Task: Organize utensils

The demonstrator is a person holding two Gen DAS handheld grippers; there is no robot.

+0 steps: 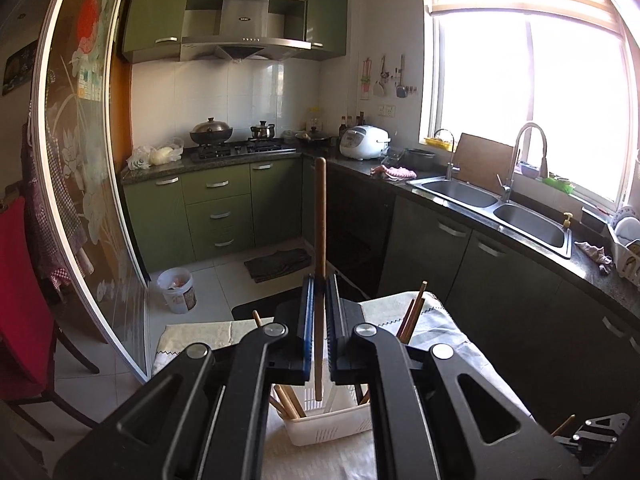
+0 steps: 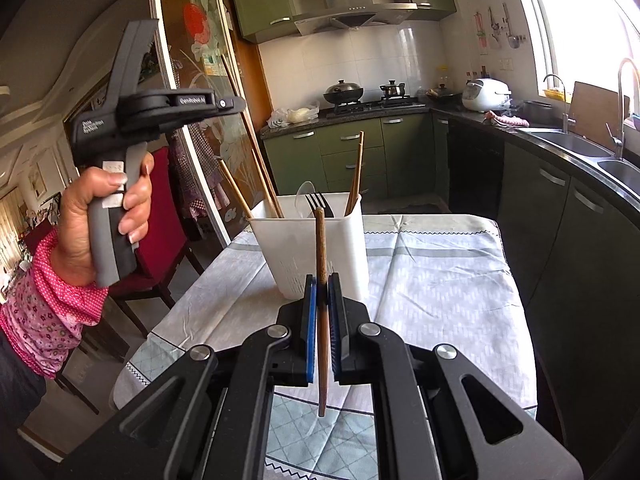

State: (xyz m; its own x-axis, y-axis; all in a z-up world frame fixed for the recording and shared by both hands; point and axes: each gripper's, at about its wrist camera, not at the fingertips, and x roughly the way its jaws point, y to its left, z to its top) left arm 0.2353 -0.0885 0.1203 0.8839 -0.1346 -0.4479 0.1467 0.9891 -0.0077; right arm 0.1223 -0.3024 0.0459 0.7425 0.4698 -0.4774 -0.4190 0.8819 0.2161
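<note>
Utensils: wooden chopsticks, one in each gripper, the rest standing in a white holder [image 2: 316,248] on the cloth-covered counter [image 2: 440,280].
Left gripper [image 1: 319,312]: clamped on a chopstick [image 1: 320,216] that stands nearly upright between the blue pads [image 1: 306,320]; its top rises well above the gripper, its lower end hangs over the holder [image 1: 328,428].
Right gripper [image 2: 322,300]: clamped on a darker chopstick [image 2: 320,240], also close to upright, just in front of the holder's near wall.
Holder contents: several chopsticks [image 2: 266,184] leaning toward the left side, a pair [image 2: 355,172] leaning at the right, and a dark fork [image 2: 318,202] and a clear spoon [image 2: 302,196] in the middle.
Left hand: in the right wrist view a hand [image 2: 96,216] grips the handle of the left gripper, held up to the left of the holder; a pink patterned sleeve [image 2: 44,308] covers the forearm.
Counter cloth: pale with grey-blue bands and a zigzag edge, wrinkled around the holder.
Surroundings: green kitchen cabinets [image 1: 224,200], a stove with pots [image 1: 236,140], a double sink [image 1: 500,208] beneath a bright window, a red chair [image 2: 160,216] beside the counter.
</note>
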